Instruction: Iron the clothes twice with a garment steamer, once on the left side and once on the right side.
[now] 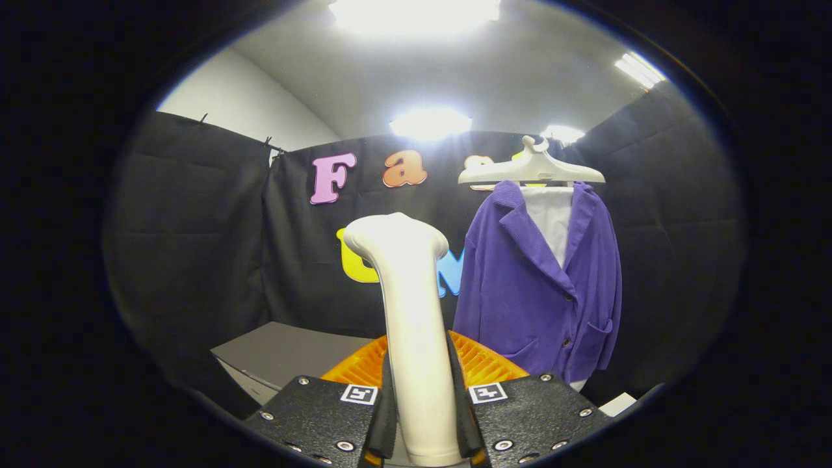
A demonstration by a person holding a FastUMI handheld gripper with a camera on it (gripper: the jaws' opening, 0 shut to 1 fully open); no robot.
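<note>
the gripper [422,416] has its two fingers closed nearly all the way, one pressing on each side of the handle of the white garment steamer [409,312], so the tool is clamped between them. the handle stands upright out of the jaws and rises toward 12 o'clock, bending a little to 11 o'clock at its rounded head, which sits above and ahead of the fingers. each finger body carries a small square marker on its top face, one at either side of the handle.

just behind the handle, beyond the fingers, lies an orange ribbed surface [484,364], fanning out to 10 and 2 o'clock of the jaws; what it belongs to cannot be told. at about 10 o'clock from the fingers, farther back and low, sits a grey flat-topped table [279,354], its corner showing against the black cloth wall.

at about 1 o'clock from the jaws, well apart from the steamer's head, a purple jacket [539,292] hangs on a pale hanger [530,170] in front of the black cloth. the jacket hangs straight, lapels open over a white shirt [552,221] at the neck, with dark buttons down its front and a patch pocket low on one side. the steamer head is not touching the jacket. bright ceiling lights [429,122] glare overhead at 12 o'clock.
</note>
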